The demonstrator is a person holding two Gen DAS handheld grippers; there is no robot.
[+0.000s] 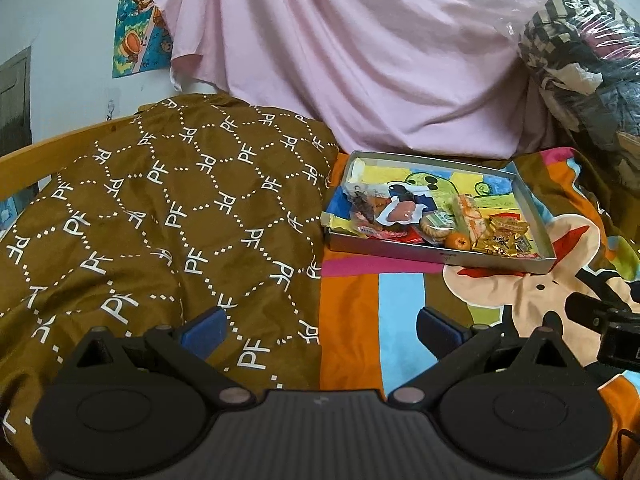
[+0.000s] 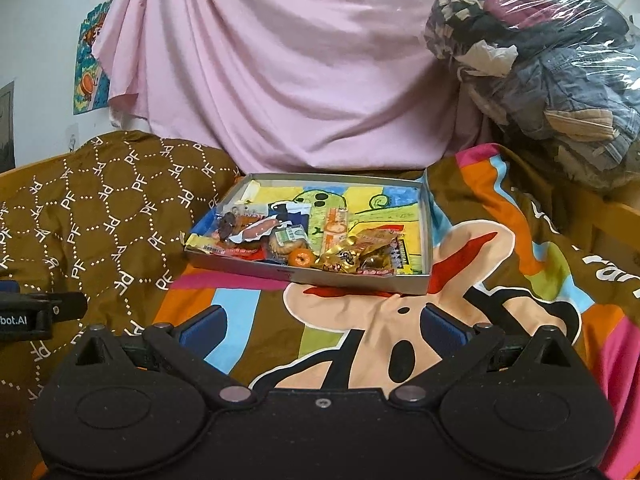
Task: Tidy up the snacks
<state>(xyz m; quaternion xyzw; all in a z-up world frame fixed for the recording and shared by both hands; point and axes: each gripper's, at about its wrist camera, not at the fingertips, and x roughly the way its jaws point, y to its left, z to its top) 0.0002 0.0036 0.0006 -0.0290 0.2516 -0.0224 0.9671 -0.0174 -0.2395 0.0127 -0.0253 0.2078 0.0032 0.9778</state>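
Left gripper [image 1: 318,330]: jaws spread wide, nothing between them, positioned above the seam between the brown patterned blanket [image 1: 160,216] and the cartoon bedsheet [image 1: 400,292]. Right gripper [image 2: 322,330]: jaws spread wide, empty, above the cartoon bedsheet [image 2: 360,328].

Beyond both grippers, a shallow grey box [image 2: 340,276] lies flat on the bed. The snacks [image 2: 304,240] sit grouped along its near wall: a small orange [image 2: 301,258], a round biscuit pack [image 2: 286,244], gold-wrapped candies [image 2: 348,256] and other wrappers.

Behind the box: pink cloth [image 2: 280,80]. Far right: a clear bag of clothes [image 2: 552,60].
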